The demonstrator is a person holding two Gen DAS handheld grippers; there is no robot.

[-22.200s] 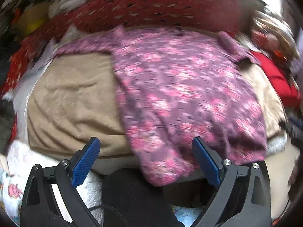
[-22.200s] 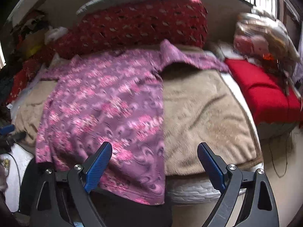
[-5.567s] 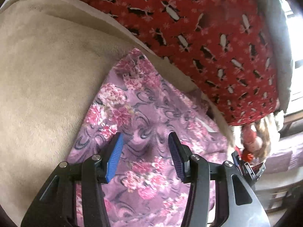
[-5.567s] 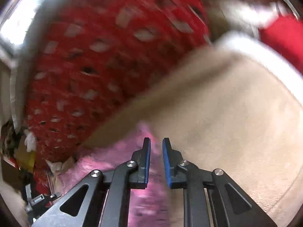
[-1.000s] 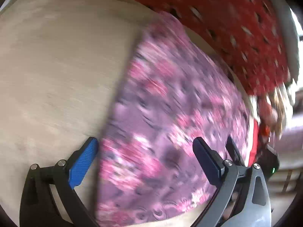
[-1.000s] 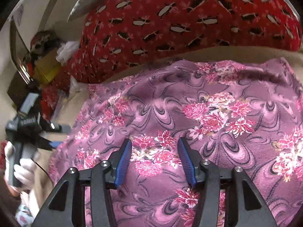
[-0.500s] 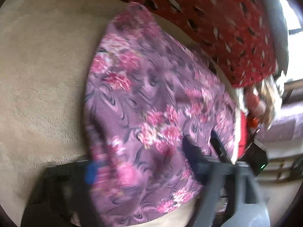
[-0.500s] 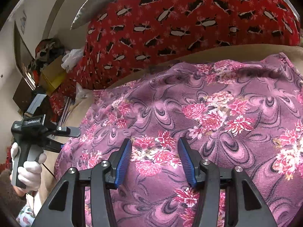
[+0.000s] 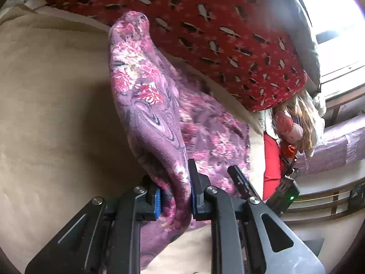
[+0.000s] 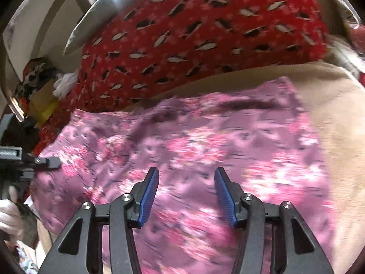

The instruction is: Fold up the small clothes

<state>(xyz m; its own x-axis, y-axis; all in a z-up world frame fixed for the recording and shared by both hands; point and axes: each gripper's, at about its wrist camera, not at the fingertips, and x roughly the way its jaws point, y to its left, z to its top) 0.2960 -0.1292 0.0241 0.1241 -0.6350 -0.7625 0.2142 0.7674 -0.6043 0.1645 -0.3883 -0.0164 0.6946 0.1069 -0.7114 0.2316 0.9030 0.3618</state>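
A purple top with pink flowers [image 10: 205, 146] lies on the beige blanket [image 10: 337, 114]. In the left wrist view my left gripper [image 9: 175, 196] is shut on the left edge of the top [image 9: 148, 105] and lifts it into a raised fold. The right gripper's black body [image 9: 285, 191] shows at the far side of the top. In the right wrist view my right gripper [image 10: 186, 194] is open and empty above the middle of the top. The left gripper [image 10: 27, 162] shows at that view's left edge.
A red patterned cushion [image 10: 205, 29] lies along the back of the blanket [image 9: 45, 105]. A red pad [image 9: 271, 166] and a doll with long hair [image 9: 294, 123] lie to the right. A gloved hand [image 10: 9, 214] is at the left edge.
My left gripper has gone from wide open to shut on the top's left edge and raised it. My right gripper has opened wider above the top.
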